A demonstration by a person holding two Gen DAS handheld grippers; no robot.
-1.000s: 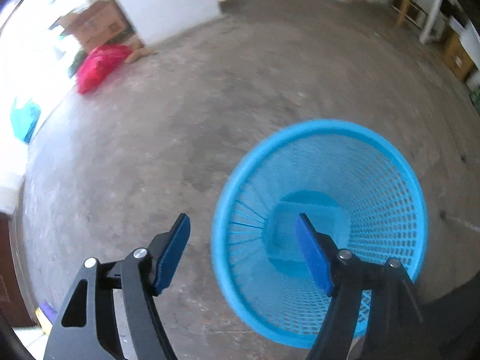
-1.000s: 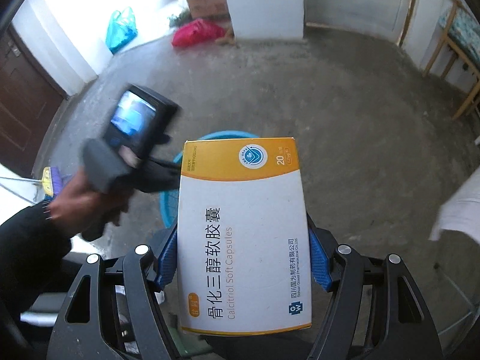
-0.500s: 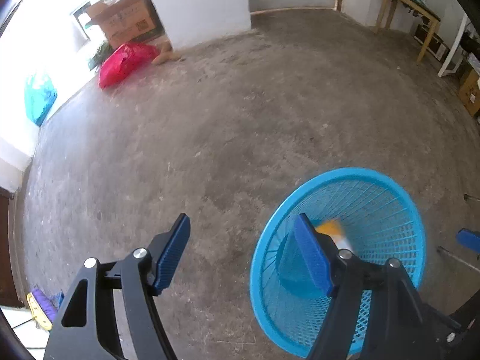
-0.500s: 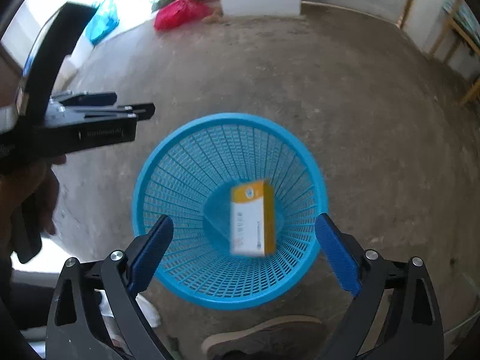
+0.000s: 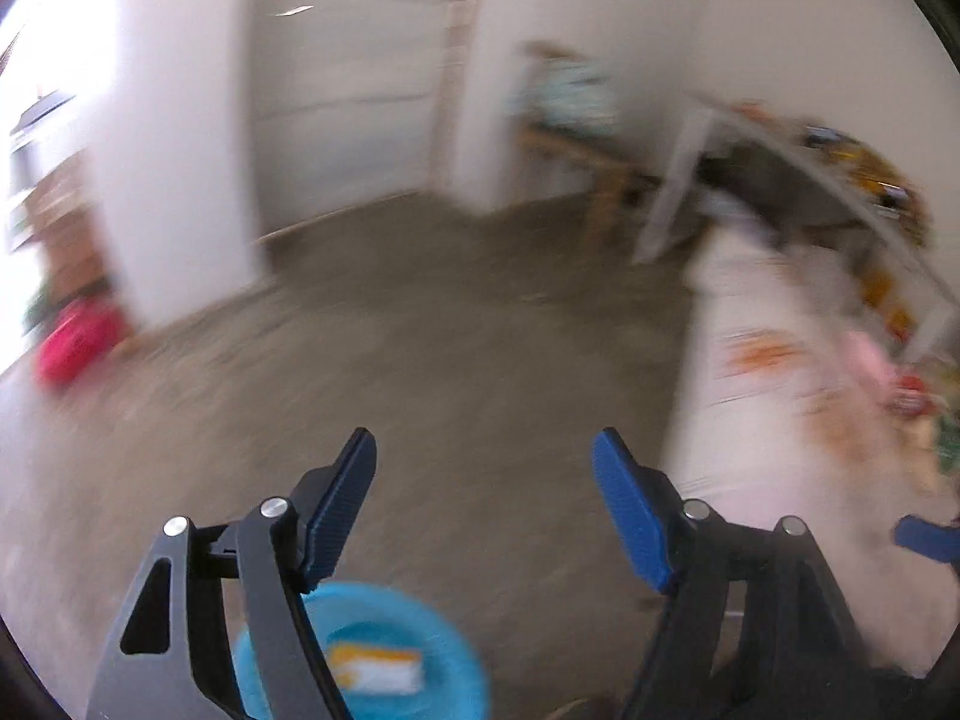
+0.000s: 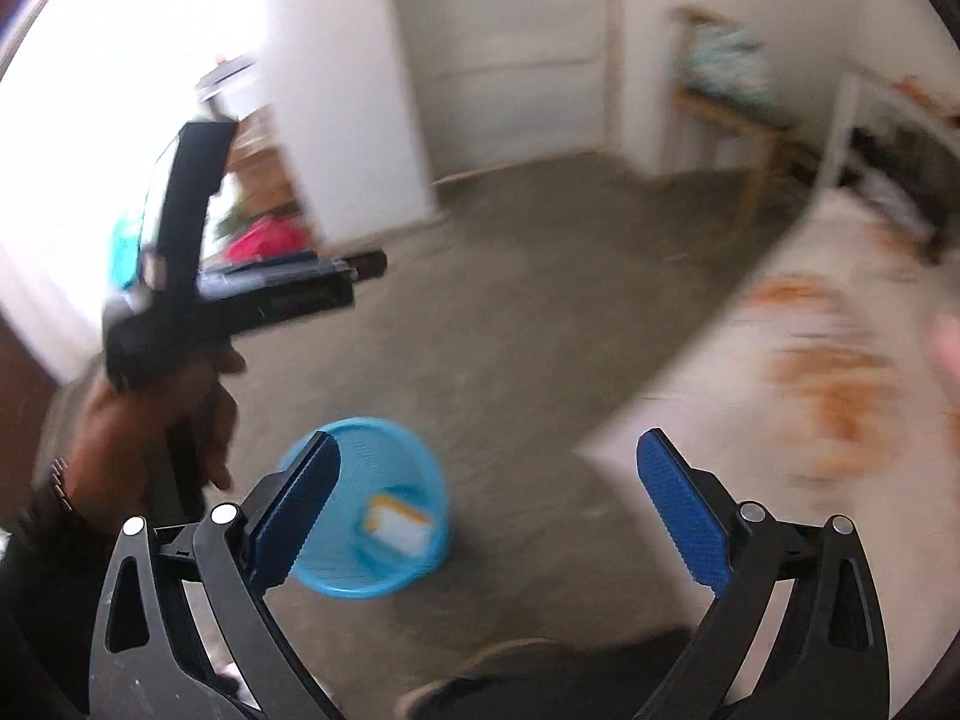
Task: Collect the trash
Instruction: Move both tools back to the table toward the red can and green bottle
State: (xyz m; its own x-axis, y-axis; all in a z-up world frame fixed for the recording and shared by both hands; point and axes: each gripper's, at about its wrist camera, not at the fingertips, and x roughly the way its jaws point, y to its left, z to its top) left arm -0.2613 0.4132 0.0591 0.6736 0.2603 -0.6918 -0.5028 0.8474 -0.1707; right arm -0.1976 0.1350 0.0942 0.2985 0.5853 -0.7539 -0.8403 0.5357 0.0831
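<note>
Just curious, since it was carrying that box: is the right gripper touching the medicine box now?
Apart. The right wrist view shows the right gripper opening, empty, with the medicine box lying down inside the blue basket.

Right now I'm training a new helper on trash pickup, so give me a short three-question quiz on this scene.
1. True or false: the box lies inside the blue basket.
2. What is between the fingers of the right gripper? A) the box B) a red bag C) nothing
3. Fill in: the basket stands on the bare ____.

Key: 1 true. 2 C: its jaws are opening, with nothing between them. 3 floor.
</note>
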